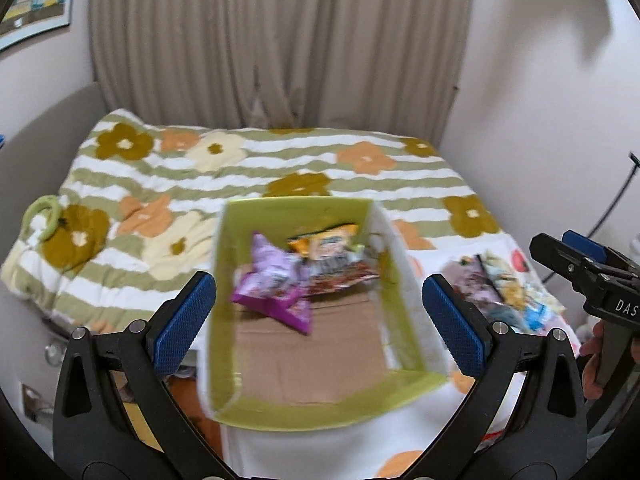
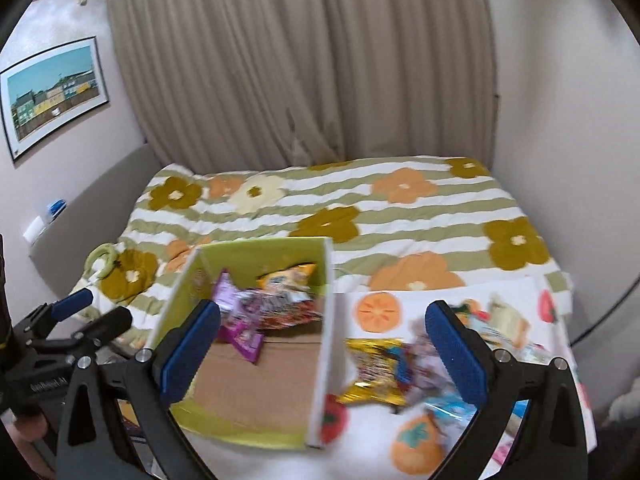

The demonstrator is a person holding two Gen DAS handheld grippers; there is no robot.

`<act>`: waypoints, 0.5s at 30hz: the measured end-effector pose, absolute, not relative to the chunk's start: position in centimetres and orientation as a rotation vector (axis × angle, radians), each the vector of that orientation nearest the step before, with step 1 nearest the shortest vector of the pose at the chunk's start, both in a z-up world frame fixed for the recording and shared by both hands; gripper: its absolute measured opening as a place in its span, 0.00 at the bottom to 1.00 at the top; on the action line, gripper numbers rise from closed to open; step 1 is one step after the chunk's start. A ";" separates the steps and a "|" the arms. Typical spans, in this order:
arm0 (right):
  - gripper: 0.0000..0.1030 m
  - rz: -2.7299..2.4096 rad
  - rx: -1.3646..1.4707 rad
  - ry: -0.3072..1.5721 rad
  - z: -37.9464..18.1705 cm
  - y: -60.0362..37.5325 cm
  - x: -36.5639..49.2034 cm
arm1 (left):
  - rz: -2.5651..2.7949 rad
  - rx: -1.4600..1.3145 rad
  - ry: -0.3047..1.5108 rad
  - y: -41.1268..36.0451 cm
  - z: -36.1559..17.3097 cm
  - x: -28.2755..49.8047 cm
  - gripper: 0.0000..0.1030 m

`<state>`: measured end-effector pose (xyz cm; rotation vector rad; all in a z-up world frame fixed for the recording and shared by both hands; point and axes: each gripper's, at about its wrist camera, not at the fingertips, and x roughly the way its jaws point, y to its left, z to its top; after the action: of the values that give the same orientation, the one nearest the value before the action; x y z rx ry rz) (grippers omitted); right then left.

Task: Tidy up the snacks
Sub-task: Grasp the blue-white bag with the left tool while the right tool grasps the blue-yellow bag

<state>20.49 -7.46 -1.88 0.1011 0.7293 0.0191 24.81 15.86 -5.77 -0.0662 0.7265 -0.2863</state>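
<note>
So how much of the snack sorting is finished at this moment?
Partly done: a purple packet and an orange packet already lie in the green-lined cardboard box. Both the left gripper and right gripper are open and empty. A pile of loose packets still waits beside the box.

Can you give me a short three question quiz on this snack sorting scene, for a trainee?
1. True or false: the left hand-held gripper is holding a snack.
2. Which snack in the green box lies nearest the camera? A purple packet, B orange packet.
3. Where do the unsorted snacks lie relative to the box?

Key: 1 false, it is open and empty. 2 A. 3 Outside it, on the right, on the fruit-print cloth.
</note>
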 end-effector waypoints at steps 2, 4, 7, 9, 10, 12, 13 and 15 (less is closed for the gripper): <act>0.99 -0.010 0.106 0.718 -1.6 -9.4 19.2 | -0.312 -0.058 0.722 13.7 -5.6 24.1 0.99; 0.99 -0.022 0.115 0.709 -1.3 -11.3 17.8 | -0.334 -0.061 0.719 11.7 -5.5 23.3 0.99; 0.99 -0.057 0.114 0.704 -1.0 -14.5 15.9 | -0.365 -0.072 0.734 8.2 -5.6 22.0 0.99; 0.99 -0.078 0.106 0.717 -1.0 -16.7 14.6 | -0.385 -0.074 0.751 5.9 -5.9 21.2 0.99; 0.99 -0.085 0.104 0.723 -1.0 -17.5 14.1 | -0.392 -0.073 0.763 4.6 -6.1 20.9 0.99; 0.99 -0.097 0.104 0.738 -1.2 -19.7 13.1 | -0.409 -0.075 0.788 2.1 -6.5 20.2 0.99; 0.99 -0.099 0.106 0.742 -1.3 -20.3 12.5 | -0.417 -0.075 0.798 1.0 -6.7 19.9 0.99; 0.99 -0.098 0.111 0.746 -1.7 -22.3 11.6 | -0.429 -0.069 0.820 -1.5 -7.3 19.1 0.99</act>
<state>11.56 -22.28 -1.67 0.1111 0.7462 -0.0983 19.14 -1.48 -7.31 -0.0689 0.8202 -0.4291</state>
